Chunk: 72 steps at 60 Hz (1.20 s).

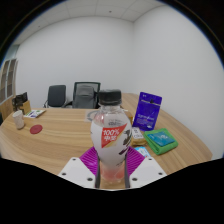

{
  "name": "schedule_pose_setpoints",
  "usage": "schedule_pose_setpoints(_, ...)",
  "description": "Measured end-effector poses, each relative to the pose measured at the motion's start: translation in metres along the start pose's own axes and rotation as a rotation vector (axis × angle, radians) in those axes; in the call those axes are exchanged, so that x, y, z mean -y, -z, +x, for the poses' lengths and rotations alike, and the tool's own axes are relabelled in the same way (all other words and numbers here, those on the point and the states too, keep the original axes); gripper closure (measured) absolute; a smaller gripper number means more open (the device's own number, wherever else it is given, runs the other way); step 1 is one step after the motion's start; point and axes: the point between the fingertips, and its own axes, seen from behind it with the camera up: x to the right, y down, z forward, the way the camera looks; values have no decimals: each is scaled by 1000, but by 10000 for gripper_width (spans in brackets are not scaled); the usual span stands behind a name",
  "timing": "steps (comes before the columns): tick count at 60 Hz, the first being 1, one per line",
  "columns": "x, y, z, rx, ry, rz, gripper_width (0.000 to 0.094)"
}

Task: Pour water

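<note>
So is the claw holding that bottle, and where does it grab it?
Yes. The claw is shut on the bottle, its two pink pads pressing the lower body from both sides, below the black cap.

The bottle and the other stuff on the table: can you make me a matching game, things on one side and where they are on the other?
Things
1. bottle
2. purple box
3. green box
4. red disc

Places
A. lying flat on the table, just in front of the purple box
B. between the fingers of the claw
C. far off on the table's other side
D. standing upright behind the green box

Pairs: 1-B, 2-D, 3-A, 4-C
</note>
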Motion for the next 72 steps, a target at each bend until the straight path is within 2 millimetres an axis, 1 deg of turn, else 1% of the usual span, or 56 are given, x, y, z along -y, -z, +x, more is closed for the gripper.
schedule_pose_setpoints(3,13,4,-7,-25,20,7,606)
schedule_pose_setpoints(6,33,5,-14,-49,46,18,606)
schedule_pose_setpoints(12,84,7,-31,-131,159,49,605)
schedule_pose_setpoints(16,123,10,-54,-188,251,73,606)
schedule_pose_setpoints(17,134,6,-53,-190,280,79,606)
schedule_pose_setpoints(18,143,9,-64,-214,315,84,605)
schedule_pose_setpoints(20,162,9,-78,-248,391,98,606)
schedule_pose_setpoints(26,210,1,-130,-330,635,124,605)
schedule_pose_setpoints(30,231,-6,-175,-366,789,127,607)
schedule_pose_setpoints(34,243,-17,-224,-377,954,136,607)
schedule_pose_setpoints(36,245,-22,-249,-375,1040,138,607)
schedule_pose_setpoints(40,240,-36,-302,-346,1211,132,607)
schedule_pose_setpoints(44,232,-48,-344,-320,1359,137,607)
schedule_pose_setpoints(49,224,-60,-383,-334,1596,146,609)
schedule_pose_setpoints(54,207,-77,-417,-330,1823,165,609)
schedule_pose_setpoints(56,199,-82,-426,-329,1897,165,608)
schedule_pose_setpoints(58,192,-86,-430,-325,1965,160,609)
schedule_pose_setpoints(60,186,-90,-437,-319,2006,152,609)
schedule_pose_setpoints(62,180,-93,-439,-313,2032,143,609)
schedule_pose_setpoints(65,173,-99,-439,-301,2050,124,610)
schedule_pose_setpoints(68,168,-101,-437,-288,2041,105,607)
schedule_pose_setpoints(72,167,-101,-437,-261,2000,109,607)
